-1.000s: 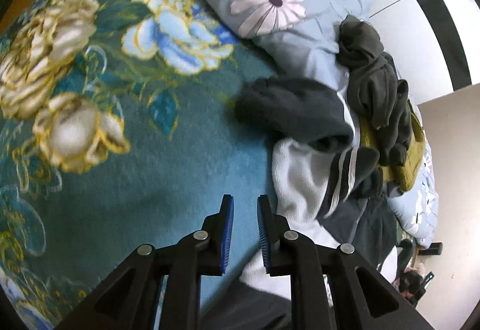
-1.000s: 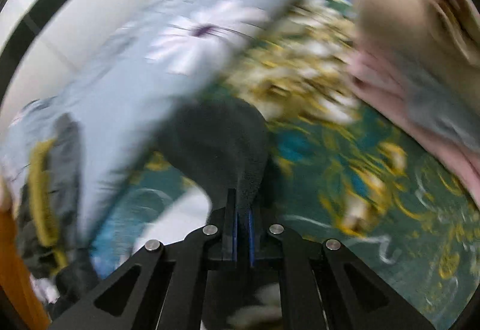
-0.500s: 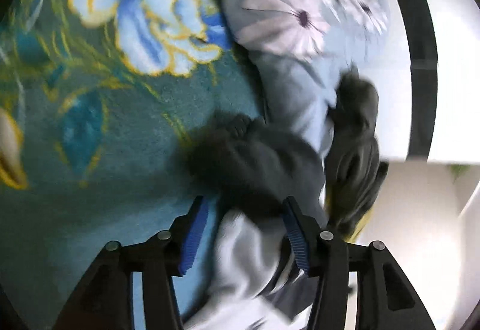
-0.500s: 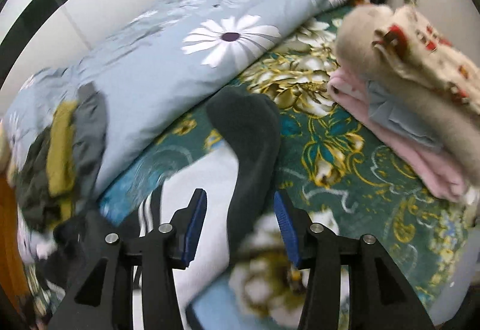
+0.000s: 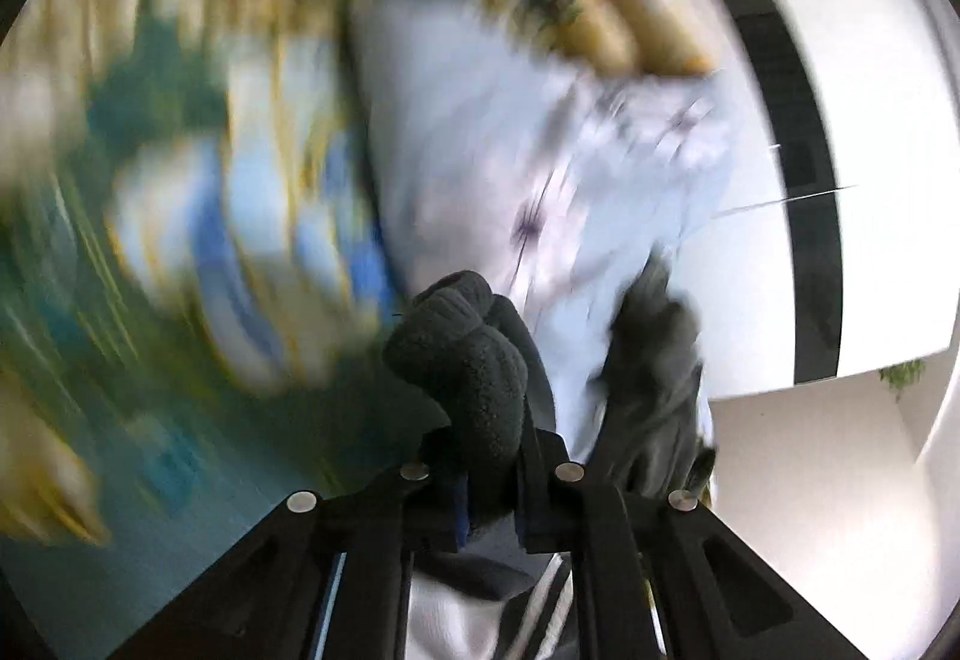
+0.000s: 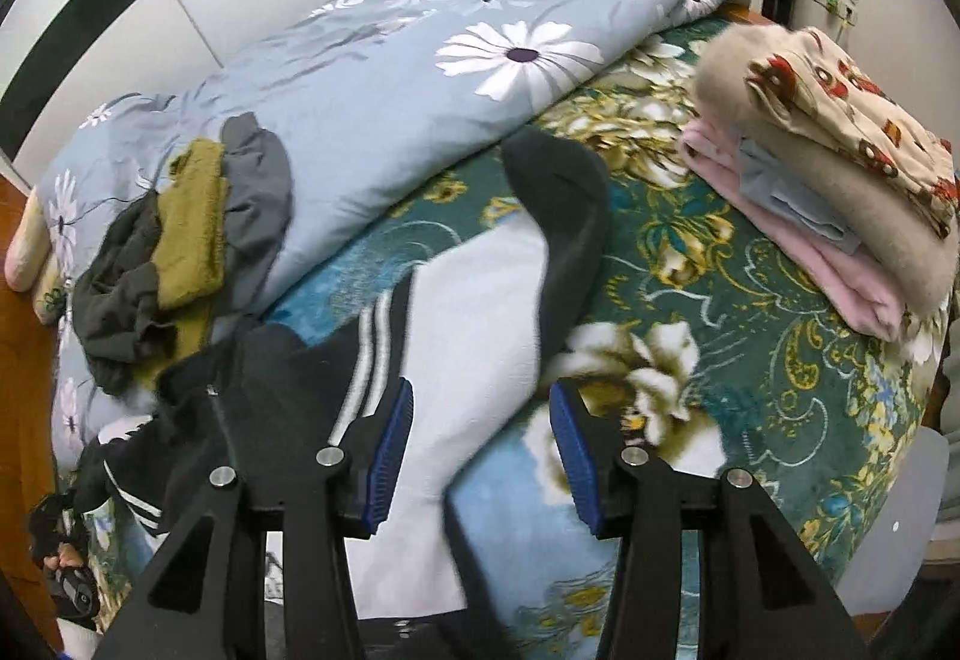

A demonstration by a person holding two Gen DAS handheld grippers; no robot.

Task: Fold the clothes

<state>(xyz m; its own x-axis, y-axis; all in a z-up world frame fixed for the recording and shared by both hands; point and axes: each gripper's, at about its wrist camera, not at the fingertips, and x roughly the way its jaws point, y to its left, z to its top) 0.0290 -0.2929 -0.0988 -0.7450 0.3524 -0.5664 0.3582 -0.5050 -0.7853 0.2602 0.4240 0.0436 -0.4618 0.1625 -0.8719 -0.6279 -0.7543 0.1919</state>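
While its jaws were closing, the left gripper pinched the dark fleece sleeve. The right gripper hung partly open, empty, above the white garment on the floral bedspread.

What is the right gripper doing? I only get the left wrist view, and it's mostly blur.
Observer: The right gripper is open and holds nothing. It is above a white garment.
Operator: Is anything folded yet?
Observer: Yes, a folded stack sits on the floral bedspread, on the right of that view.
Operator: And what's left to fold?
Observer: A heap of dark and olive clothes lies on the blue daisy quilt.
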